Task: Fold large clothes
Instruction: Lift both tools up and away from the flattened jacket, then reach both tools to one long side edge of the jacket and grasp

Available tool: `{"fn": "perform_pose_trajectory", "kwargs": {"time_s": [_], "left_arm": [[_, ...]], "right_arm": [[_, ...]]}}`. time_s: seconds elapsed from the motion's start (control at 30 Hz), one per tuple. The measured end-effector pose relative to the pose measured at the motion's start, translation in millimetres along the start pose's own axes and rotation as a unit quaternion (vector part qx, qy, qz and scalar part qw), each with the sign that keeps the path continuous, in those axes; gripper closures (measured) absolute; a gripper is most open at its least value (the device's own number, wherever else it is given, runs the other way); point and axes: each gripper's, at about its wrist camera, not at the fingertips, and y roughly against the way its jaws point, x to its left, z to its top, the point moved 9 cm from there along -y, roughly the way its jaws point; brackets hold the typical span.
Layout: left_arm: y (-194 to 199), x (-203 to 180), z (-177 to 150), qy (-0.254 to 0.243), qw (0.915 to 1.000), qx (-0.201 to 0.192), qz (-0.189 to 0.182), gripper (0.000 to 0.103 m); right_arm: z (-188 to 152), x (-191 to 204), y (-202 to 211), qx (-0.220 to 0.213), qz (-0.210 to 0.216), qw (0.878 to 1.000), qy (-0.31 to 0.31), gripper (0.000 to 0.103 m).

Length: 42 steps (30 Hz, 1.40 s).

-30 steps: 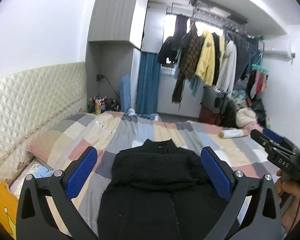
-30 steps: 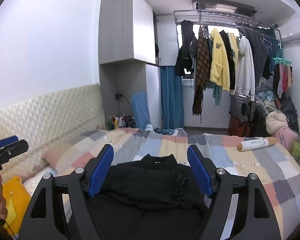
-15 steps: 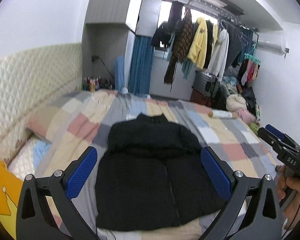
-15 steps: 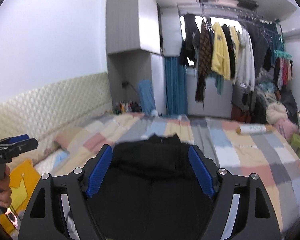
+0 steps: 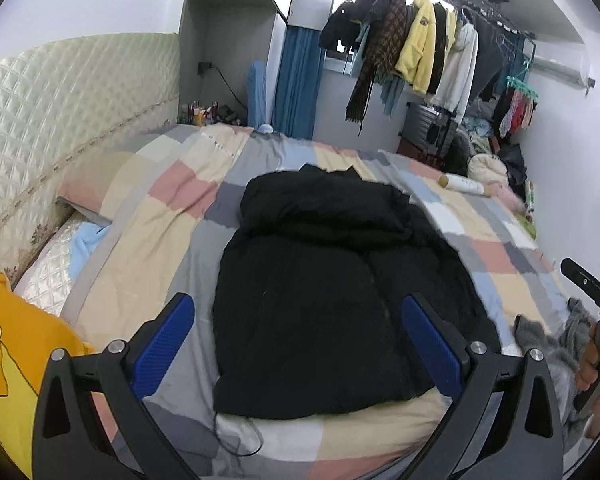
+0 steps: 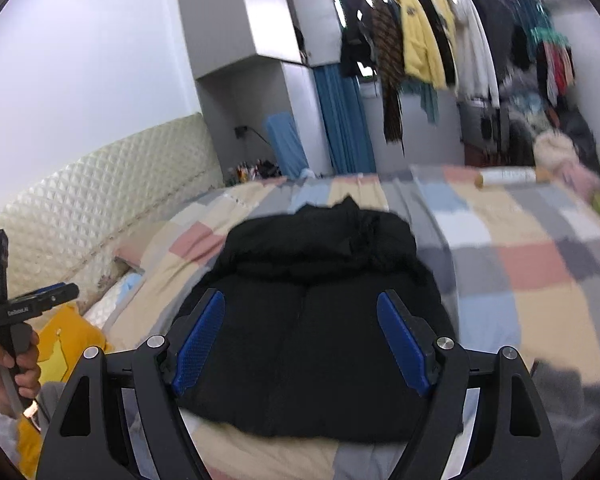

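A black padded jacket (image 5: pixel 332 280) lies flat on the checked bedspread (image 5: pixel 172 216), collar away from me, sleeves folded in over the chest. It also shows in the right wrist view (image 6: pixel 316 312). My left gripper (image 5: pixel 300 344) is open and empty, held above the jacket's near hem. My right gripper (image 6: pixel 300 340) is open and empty, also above the near hem. The right gripper shows at the right edge of the left wrist view (image 5: pixel 592 292); the left gripper shows at the left edge of the right wrist view (image 6: pixel 28 300).
A yellow cushion (image 5: pixel 16 344) lies at the bed's near left. A white roll (image 5: pixel 464 186) rests on the far right of the bed. A grey garment (image 5: pixel 548 332) lies at the near right. A quilted headboard (image 5: pixel 60 96) runs along the left. Clothes hang on a rack (image 5: pixel 420 52) at the back.
Both grippers have pulled back and tilted down, so the whole jacket down to its near hem now shows. Both stay open and empty.
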Motion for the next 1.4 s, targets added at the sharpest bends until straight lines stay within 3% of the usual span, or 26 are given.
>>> {"fn": "perform_pose_trajectory", "kwargs": {"time_s": [0.23, 0.57, 0.73, 0.9, 1.0, 1.17, 1.3, 1.4], "left_arm": [[-17, 16, -26, 0.008, 0.9998, 0.017, 0.002, 0.000], [-40, 23, -51, 0.024, 0.9981, 0.056, -0.007, 0.000], [-63, 31, -60, 0.045, 0.9944, 0.095, -0.009, 0.000], [-94, 49, -76, 0.103, 0.9806, 0.164, -0.033, 0.001], [-112, 53, -90, 0.129, 0.9680, 0.208, -0.056, 0.001], [-131, 50, -105, 0.141, 0.9556, 0.252, -0.058, 0.002], [-146, 55, -111, 0.180, 0.9429, 0.269, -0.079, 0.002], [-154, 62, -119, 0.198, 0.9358, 0.284, -0.067, 0.002]], "right_arm": [[-52, -34, -14, 0.051, -0.017, 0.998, -0.029, 0.025], [-81, -42, -21, 0.071, -0.046, 0.996, -0.012, 0.025], [-88, -58, -35, 0.103, -0.042, 0.994, -0.017, 0.025], [-91, -92, -48, 0.150, -0.044, 0.986, -0.050, 0.025], [-99, -111, -56, 0.182, -0.042, 0.980, -0.069, 0.025], [-118, -142, -69, 0.240, -0.043, 0.964, -0.106, 0.025], [-139, -162, -83, 0.287, -0.023, 0.944, -0.160, 0.025], [-151, -174, -93, 0.323, -0.015, 0.926, -0.196, 0.025]]}}
